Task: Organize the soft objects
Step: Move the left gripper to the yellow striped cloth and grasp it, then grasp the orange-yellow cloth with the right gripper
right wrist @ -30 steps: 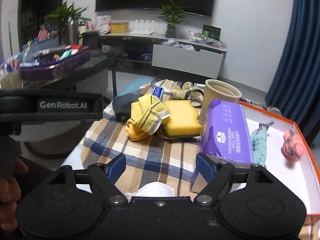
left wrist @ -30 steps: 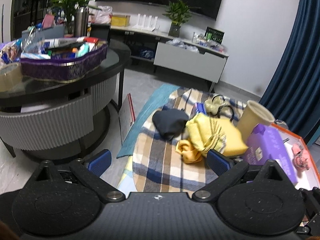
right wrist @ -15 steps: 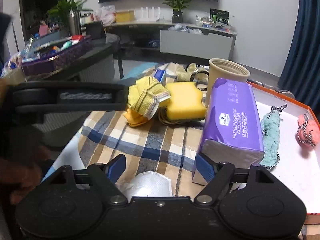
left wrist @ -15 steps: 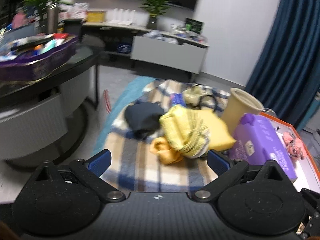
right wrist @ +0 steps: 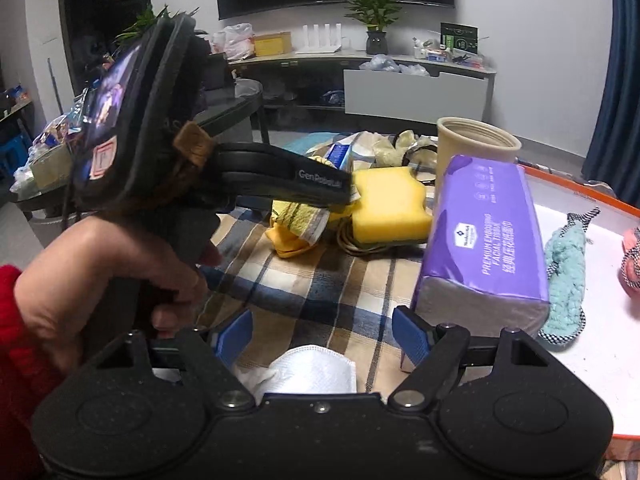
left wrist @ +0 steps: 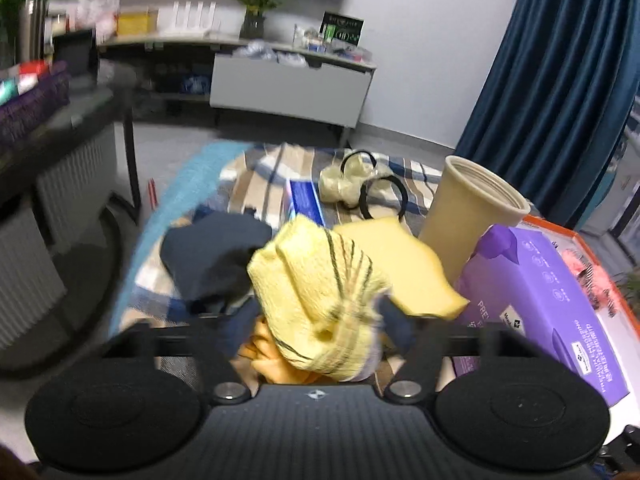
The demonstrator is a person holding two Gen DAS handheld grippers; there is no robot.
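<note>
Hand (right wrist: 108,276) tilts left tool (left wrist: 316,320) down, closing round yellow cloth (left wrist: 320,296), seemingly gripped; right tool (right wrist: 322,336) released.

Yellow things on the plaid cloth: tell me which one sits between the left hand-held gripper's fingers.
The yellow striped cloth. The left hand-held gripper is closing around it, while the plain yellow sponge lies behind it and the orange-yellow rag beneath.

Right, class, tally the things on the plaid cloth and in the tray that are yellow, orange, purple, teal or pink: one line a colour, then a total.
Yellow: 2, striped cloth and sponge
Orange: 1, crumpled cloth
Purple: 1, tissue pack
Teal: 1, teal knit piece
Pink: 1, pink knit piece
Total: 6
</note>
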